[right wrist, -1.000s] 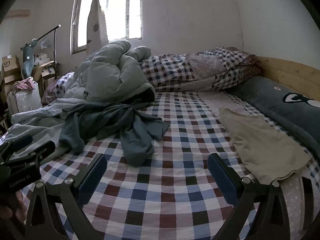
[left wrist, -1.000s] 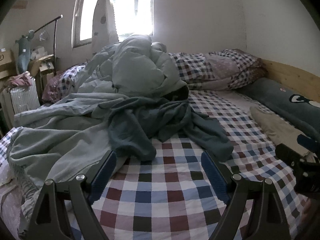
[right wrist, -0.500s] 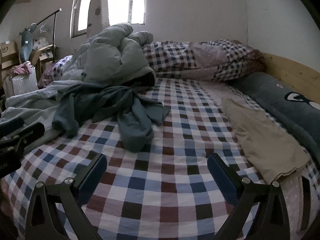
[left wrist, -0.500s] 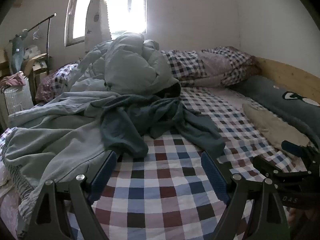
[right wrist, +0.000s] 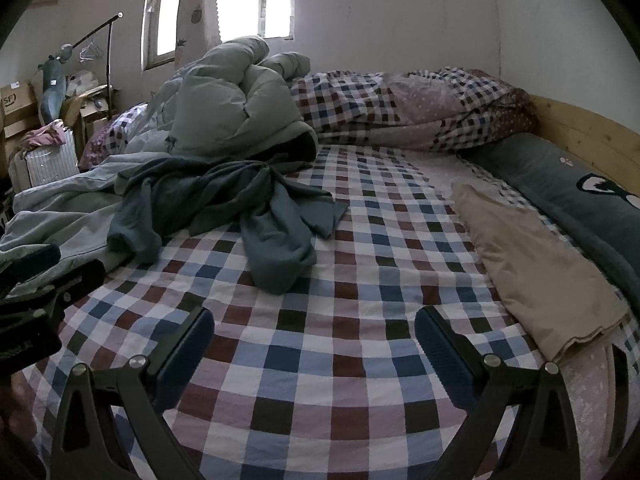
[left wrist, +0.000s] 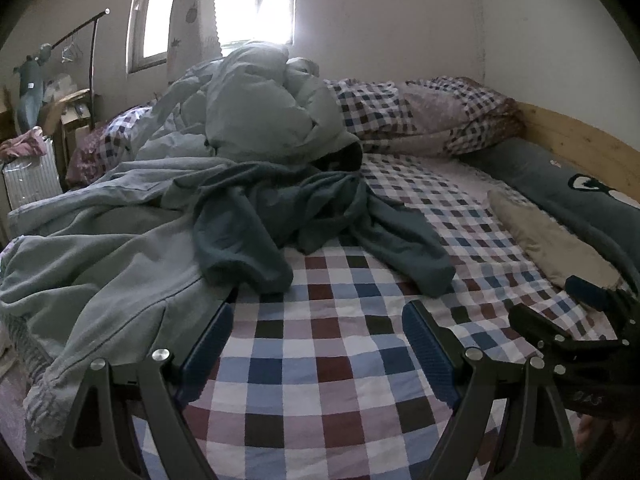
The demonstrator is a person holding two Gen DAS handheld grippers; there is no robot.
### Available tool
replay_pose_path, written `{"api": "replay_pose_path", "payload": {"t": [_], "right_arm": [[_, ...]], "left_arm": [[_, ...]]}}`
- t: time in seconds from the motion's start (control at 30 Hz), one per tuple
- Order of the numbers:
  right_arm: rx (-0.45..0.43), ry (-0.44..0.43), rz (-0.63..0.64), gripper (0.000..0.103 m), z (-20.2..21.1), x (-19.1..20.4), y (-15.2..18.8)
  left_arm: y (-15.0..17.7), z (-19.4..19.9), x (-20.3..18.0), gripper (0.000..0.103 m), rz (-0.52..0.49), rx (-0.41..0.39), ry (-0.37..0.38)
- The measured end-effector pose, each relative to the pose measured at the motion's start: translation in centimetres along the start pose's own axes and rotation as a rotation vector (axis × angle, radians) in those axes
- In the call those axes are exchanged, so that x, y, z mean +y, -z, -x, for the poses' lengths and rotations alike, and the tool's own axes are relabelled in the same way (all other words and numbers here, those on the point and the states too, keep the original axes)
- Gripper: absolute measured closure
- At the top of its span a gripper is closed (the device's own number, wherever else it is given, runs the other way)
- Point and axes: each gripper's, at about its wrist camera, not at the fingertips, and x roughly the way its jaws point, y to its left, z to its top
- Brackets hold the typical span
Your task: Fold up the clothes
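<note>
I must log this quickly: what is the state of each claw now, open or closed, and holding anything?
Left claw: open, holding nothing, over the checked bedsheet.
Right claw: open, holding nothing.

A brown cardboard box, at the far left just beside the black metal clothes rail, carries the letters "SF" in a dark oval on its side. The right gripper bears pale characters on its body, too blurred to read.
</note>
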Motion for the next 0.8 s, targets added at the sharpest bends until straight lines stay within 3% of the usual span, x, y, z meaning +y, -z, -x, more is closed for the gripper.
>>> {"api": "replay_pose_path", "payload": {"t": [0.8], "right_arm": [[0.021, -0.007, -0.024, 0.000, -0.45, -0.17, 0.07]], "left_arm": [[0.03, 0.25, -0.29, 0.014, -0.021, -0.017, 0.026]]}}
